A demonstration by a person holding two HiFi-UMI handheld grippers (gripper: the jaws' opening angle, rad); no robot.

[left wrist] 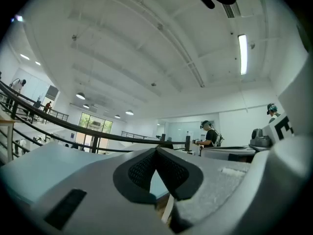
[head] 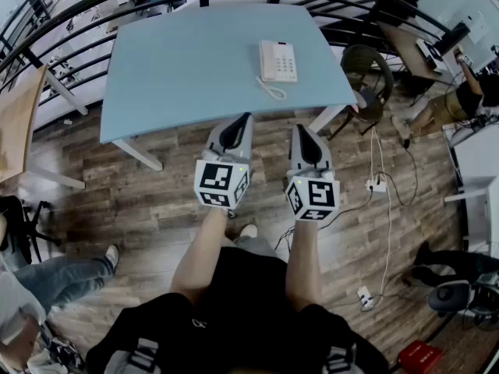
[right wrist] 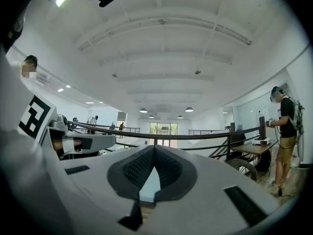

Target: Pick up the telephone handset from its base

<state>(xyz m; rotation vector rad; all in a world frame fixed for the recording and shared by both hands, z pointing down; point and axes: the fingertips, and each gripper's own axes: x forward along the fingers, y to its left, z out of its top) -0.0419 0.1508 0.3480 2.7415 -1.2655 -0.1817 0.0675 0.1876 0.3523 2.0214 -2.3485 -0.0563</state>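
**Phone still on its base, both grippers closed and empty**

I see the white telephone (head: 278, 61) on the blue table (head: 179, 68), toward its right front corner. The handset (head: 267, 59) lies in the cradle along the base's left side, its long axis running straight away from me. The coiled cord (head: 270, 89) trails off at the near end. The keypad print is too small for me to read.

I hold both tools level over the wooden floor (head: 156, 201), short of the table's edge. The left gripper (head: 246, 118) and right gripper (head: 300, 128) have their tips pressed together with nothing between them.
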